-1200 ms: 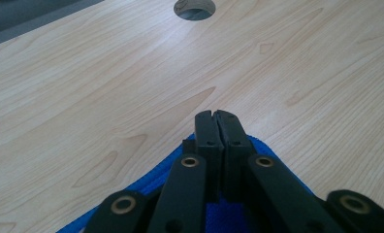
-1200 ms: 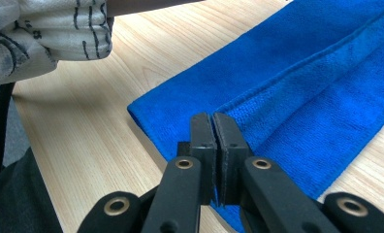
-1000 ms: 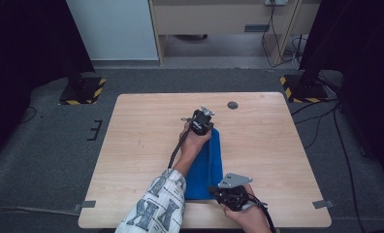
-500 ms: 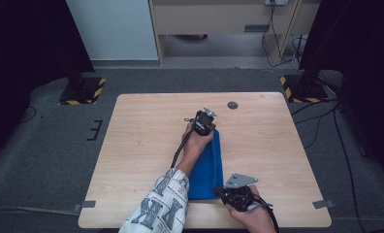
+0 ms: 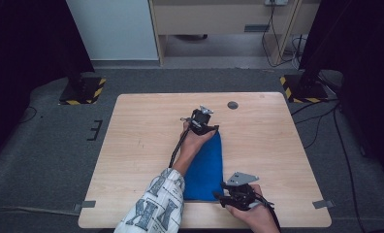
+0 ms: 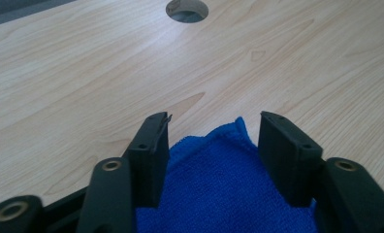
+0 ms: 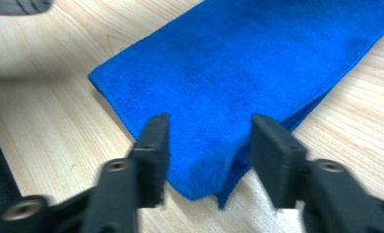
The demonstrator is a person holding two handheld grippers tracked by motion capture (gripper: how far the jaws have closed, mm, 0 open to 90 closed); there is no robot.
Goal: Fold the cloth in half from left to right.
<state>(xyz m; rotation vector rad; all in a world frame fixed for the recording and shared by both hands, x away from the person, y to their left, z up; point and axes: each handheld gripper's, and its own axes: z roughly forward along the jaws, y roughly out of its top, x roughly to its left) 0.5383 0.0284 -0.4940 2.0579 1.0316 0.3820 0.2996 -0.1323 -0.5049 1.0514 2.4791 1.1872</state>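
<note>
A blue cloth (image 5: 210, 167) lies folded in a long strip on the wooden table (image 5: 141, 141), running from far to near. My left gripper (image 5: 210, 128) is at the strip's far end. In the left gripper view its jaws (image 6: 214, 127) have just been opening, and the cloth's corner (image 6: 219, 184) lies loose between them, touching neither pad. My right gripper (image 5: 220, 196) is at the near end. Its jaws (image 7: 208, 122) have also just been opening, and the folded cloth corner (image 7: 248, 58) rests on the table between them, untouched.
A round cable hole (image 5: 232, 105) sits in the table beyond the left gripper and appears at the top of the left gripper view (image 6: 186, 8). Bare wood lies to both sides of the cloth. A patterned sleeve (image 5: 156, 204) crosses the near table edge.
Both grippers went from shut on the cloth's ends to open, letting the cloth go. The cloth now lies flat. Neither hand has shifted noticeably.
</note>
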